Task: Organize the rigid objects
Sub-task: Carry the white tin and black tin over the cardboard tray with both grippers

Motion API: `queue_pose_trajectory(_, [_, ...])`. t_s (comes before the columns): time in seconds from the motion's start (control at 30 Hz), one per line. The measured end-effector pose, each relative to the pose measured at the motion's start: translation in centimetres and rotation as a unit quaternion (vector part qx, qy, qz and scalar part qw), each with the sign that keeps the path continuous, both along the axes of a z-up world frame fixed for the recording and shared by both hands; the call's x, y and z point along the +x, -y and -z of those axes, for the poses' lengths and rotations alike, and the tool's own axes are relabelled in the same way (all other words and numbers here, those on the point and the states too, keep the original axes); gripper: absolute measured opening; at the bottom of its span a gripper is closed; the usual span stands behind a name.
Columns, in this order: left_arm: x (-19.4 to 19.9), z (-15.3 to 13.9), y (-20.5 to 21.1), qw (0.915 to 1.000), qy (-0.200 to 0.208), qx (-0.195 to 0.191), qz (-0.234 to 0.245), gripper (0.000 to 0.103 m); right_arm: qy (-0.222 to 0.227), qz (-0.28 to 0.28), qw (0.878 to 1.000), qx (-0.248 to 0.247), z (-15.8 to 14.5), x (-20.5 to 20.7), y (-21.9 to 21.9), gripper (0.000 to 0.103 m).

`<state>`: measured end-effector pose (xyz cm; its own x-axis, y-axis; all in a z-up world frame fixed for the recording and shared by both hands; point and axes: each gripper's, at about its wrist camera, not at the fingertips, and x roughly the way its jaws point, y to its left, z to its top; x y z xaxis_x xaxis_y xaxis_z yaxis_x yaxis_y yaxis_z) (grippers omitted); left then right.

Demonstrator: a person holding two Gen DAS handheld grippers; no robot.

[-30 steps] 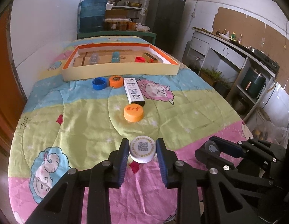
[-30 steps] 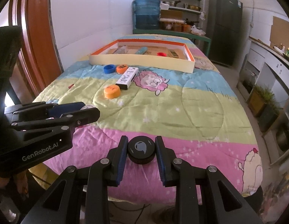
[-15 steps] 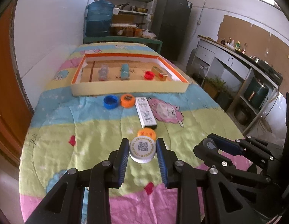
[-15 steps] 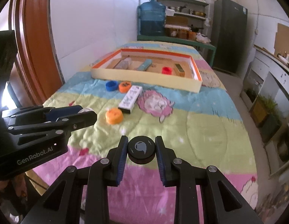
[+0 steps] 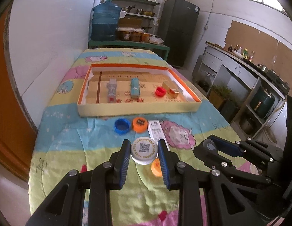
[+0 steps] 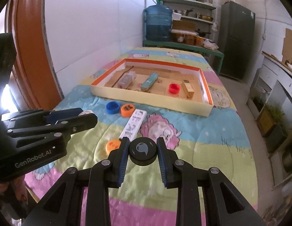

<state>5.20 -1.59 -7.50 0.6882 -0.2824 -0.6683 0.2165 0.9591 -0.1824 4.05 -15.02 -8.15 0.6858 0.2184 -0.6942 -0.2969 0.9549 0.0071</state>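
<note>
The left gripper [image 5: 144,151] is clamped on a round white cap [image 5: 144,150], the right gripper [image 6: 142,150] on a black cap [image 6: 142,150]. Ahead, on the soft quilt [image 6: 202,141], lie a blue cap [image 5: 122,125], orange caps and a flat white box [image 6: 133,125] before the shallow tray [image 5: 138,111].

- A lived-in home kitchen with a bed in the middle, spread with a cartoon quilt [image 5: 74,150].
- Top centre: shelves of pots [image 5: 138,1], water jug [image 5: 105,21], dark fridge [image 5: 179,32].
- Right edge: counter with bottles [image 5: 240,53].

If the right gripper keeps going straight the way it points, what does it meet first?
Probably the quilt near the white rectangular box. The right gripper is shut on a black round cap; depth is unclear.
</note>
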Motion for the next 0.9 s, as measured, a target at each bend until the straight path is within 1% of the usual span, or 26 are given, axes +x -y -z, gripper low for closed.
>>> queue_pose_trajectory(0.3, [3.4,-1.5,-0.3,0.9999,0.007,-0.002,-0.008,0.030,0.009,-0.004,1.000,0.007,-1.2,3.7,-0.2,0.030])
queue_pose_trajectory(0.57, [7.2,-3.8,-0.8,0.9996,0.022,-0.002,-0.016,0.030,0.013,-0.014,1.000,0.013,-2.6,7.7,-0.4,0.030])
queue_pose_trajectory(0.9, [11.9,-5.1,-0.8,0.9995,0.028,0.010,-0.014,0.030,0.015,-0.014,1.000,0.010,-3.9,12.3,-0.1,0.030])
